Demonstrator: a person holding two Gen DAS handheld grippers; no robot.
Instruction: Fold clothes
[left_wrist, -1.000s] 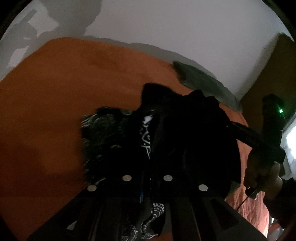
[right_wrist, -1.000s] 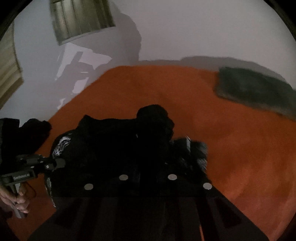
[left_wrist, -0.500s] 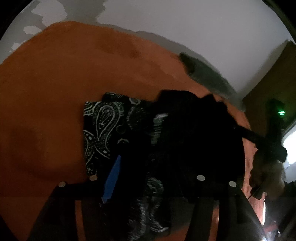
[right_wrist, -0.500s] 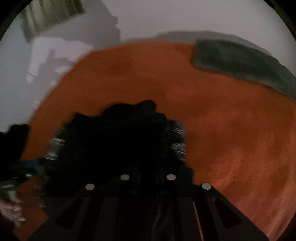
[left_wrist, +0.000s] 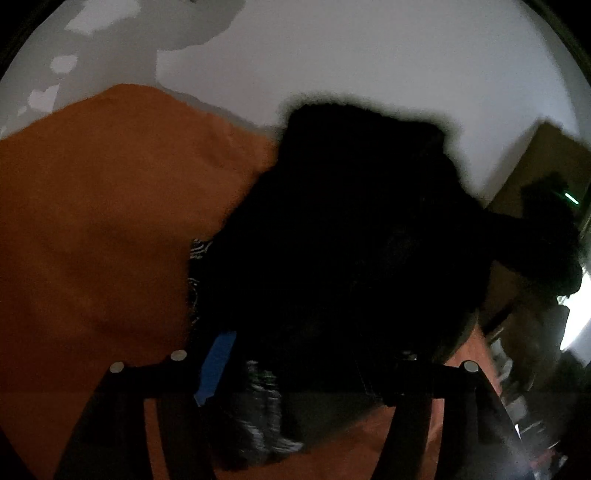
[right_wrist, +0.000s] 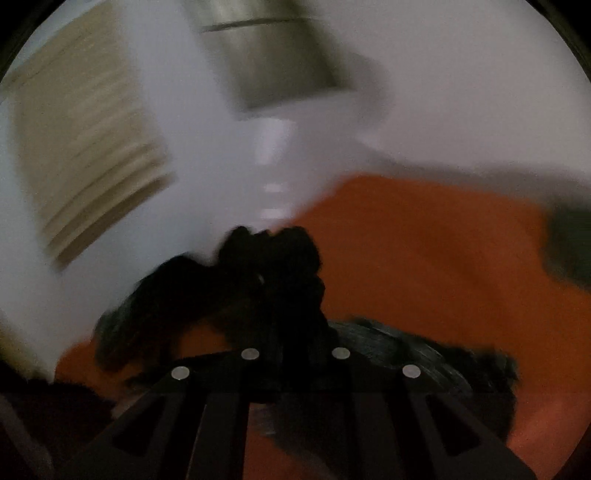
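Garment: the black garment (left_wrist: 351, 236) hangs bunched above the orange bed cover (left_wrist: 96, 229).
Right gripper (right_wrist: 295, 354): pinched tight on a bunch of this cloth.
Left gripper (left_wrist: 291, 363): jaws are opening, cloth lies loose between them.
Advice: let the left jaws clear the cloth fully, then take a free edge; the right hand lifts slowly.

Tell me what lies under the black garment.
Under the black garment the orange bed cover shows around it, and a white-patterned edge of fabric peeks out at its left. Whatever lies beneath its middle is covered.
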